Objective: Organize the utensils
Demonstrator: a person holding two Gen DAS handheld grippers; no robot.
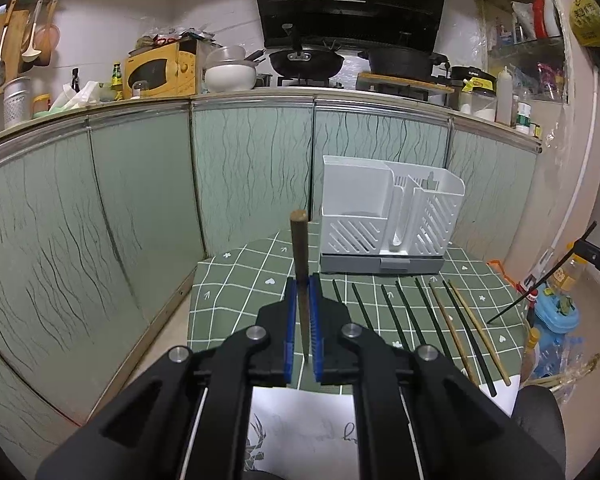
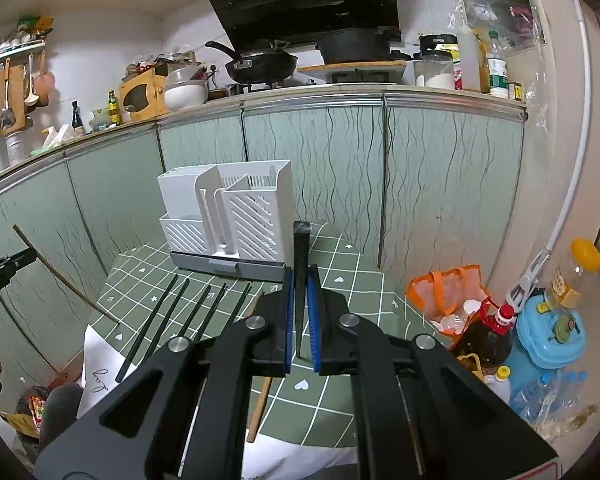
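Note:
My left gripper (image 1: 303, 286) is shut on a brown wooden chopstick (image 1: 300, 264) that points up and away, above the green checked tablecloth (image 1: 240, 284). My right gripper (image 2: 301, 276) is shut on a black chopstick (image 2: 300, 264), also raised. The white utensil holder (image 1: 388, 212) stands at the back of the table; it also shows in the right wrist view (image 2: 228, 216). Several black chopsticks (image 1: 400, 316) and two wooden ones (image 1: 476, 328) lie in a row in front of it. In the right wrist view several black chopsticks (image 2: 172, 320) lie left of my gripper.
Green cabinet doors (image 1: 140, 220) stand close behind and left of the table. A white sheet of paper (image 1: 300, 412) lies at the near table edge. An orange bag (image 2: 448, 292), oil bottles (image 2: 492, 332) and a blue container (image 2: 548, 332) crowd the floor to the right.

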